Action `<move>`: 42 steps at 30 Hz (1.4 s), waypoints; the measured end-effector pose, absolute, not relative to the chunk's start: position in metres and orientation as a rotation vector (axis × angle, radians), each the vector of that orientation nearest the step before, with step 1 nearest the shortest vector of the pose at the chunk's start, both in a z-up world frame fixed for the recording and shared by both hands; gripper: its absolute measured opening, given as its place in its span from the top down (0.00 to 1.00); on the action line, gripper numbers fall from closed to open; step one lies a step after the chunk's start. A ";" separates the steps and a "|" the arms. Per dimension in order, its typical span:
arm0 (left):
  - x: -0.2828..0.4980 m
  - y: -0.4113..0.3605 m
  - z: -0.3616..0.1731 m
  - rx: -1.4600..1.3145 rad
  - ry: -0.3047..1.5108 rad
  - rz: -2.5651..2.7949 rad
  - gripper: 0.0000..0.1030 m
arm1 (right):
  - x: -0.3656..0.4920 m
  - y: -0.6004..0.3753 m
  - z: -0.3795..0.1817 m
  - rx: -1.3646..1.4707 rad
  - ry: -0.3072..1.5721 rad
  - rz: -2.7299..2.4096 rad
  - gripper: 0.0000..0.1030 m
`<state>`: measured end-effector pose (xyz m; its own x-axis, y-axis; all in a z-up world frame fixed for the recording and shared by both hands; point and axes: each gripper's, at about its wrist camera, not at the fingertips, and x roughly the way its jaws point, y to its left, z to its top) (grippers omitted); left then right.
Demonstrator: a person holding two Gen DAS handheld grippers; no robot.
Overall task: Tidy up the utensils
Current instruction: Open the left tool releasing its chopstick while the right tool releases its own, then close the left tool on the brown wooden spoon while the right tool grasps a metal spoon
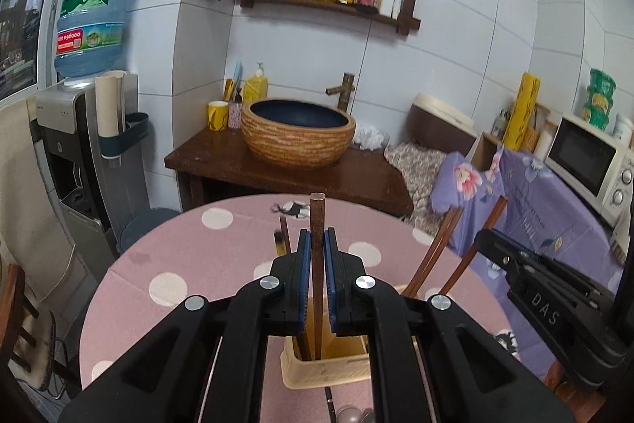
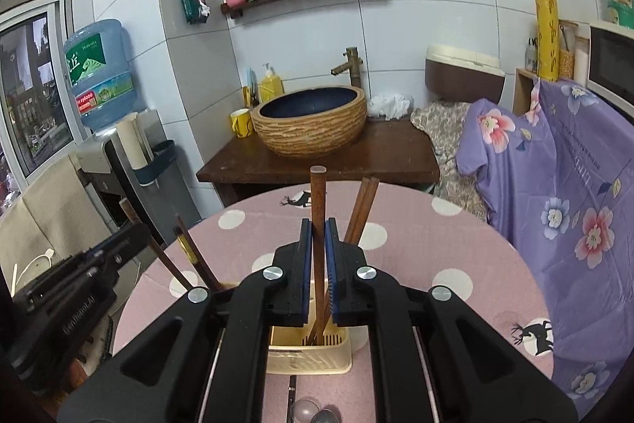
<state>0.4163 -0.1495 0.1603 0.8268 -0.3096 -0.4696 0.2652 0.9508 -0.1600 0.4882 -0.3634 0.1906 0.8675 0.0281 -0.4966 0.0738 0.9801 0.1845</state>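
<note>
A cream slotted utensil holder [image 1: 325,369] stands on the round pink polka-dot table [image 1: 190,256]. My left gripper [image 1: 317,244] is shut on a dark wooden chopstick [image 1: 317,221] that stands upright with its lower end inside the holder. More chopsticks [image 1: 432,256] lean out of the holder to the right. My right gripper [image 2: 317,236] is shut on another brown chopstick [image 2: 318,197] standing in the same holder [image 2: 309,351], with a leaning pair [image 2: 362,209] beside it. Each gripper also shows at the edge of the other's view.
A spoon's bowl [image 2: 305,411] lies on the table just below the holder. Behind the table stands a wooden counter with a basin sink [image 1: 298,131]. A water dispenser [image 1: 87,129] is at left; a purple floral cloth [image 2: 554,185] and a microwave [image 1: 590,161] are at right.
</note>
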 end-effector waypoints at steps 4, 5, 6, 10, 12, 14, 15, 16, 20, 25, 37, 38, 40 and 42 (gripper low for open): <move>0.419 -0.153 0.138 -0.075 0.559 -0.301 0.92 | 0.489 -0.364 0.174 0.205 0.542 -0.025 0.93; 0.420 -0.153 0.132 -0.076 0.571 -0.295 0.92 | 0.488 -0.365 0.172 0.204 0.535 -0.028 0.93; 0.420 -0.153 0.130 -0.072 0.564 -0.288 0.92 | 0.487 -0.365 0.170 0.202 0.530 -0.026 0.93; 0.417 -0.156 0.130 -0.046 0.565 -0.303 0.92 | 0.485 -0.367 0.168 0.214 0.528 -0.014 0.92; 0.413 -0.156 0.132 -0.055 0.570 -0.314 0.83 | 0.481 -0.368 0.167 0.218 0.529 0.003 0.89; 0.404 -0.154 0.134 -0.071 0.552 -0.333 0.52 | 0.473 -0.367 0.167 0.198 0.507 -0.005 0.65; 0.397 -0.151 0.135 -0.089 0.538 -0.346 0.37 | 0.467 -0.366 0.167 0.190 0.491 -0.012 0.56; 0.390 -0.147 0.136 -0.101 0.524 -0.352 0.36 | 0.460 -0.366 0.167 0.188 0.474 -0.016 0.47; 0.366 -0.139 0.128 -0.082 0.526 -0.367 0.28 | 0.436 -0.364 0.154 0.166 0.485 -0.025 0.47; 0.346 -0.130 0.099 -0.010 0.604 -0.365 0.27 | 0.415 -0.362 0.114 0.173 0.593 -0.018 0.47; 0.314 -0.109 -0.008 0.007 0.876 -0.336 0.43 | 0.352 -0.329 0.022 -0.017 0.708 -0.069 0.47; 0.311 -0.111 -0.013 0.013 0.888 -0.337 0.45 | 0.348 -0.330 0.015 -0.011 0.719 -0.074 0.47; 0.309 -0.115 -0.023 0.019 0.916 -0.343 0.48 | 0.343 -0.333 0.006 0.015 0.736 -0.083 0.47; 0.309 -0.120 -0.031 0.031 0.936 -0.340 0.50 | 0.338 -0.335 -0.002 0.039 0.754 -0.077 0.47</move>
<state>0.3087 -0.1200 -0.0313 0.5436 -0.2728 -0.7938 0.2998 0.9464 -0.1200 0.3384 -0.3348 -0.0021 0.7267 -0.0556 -0.6847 0.0833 0.9965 0.0075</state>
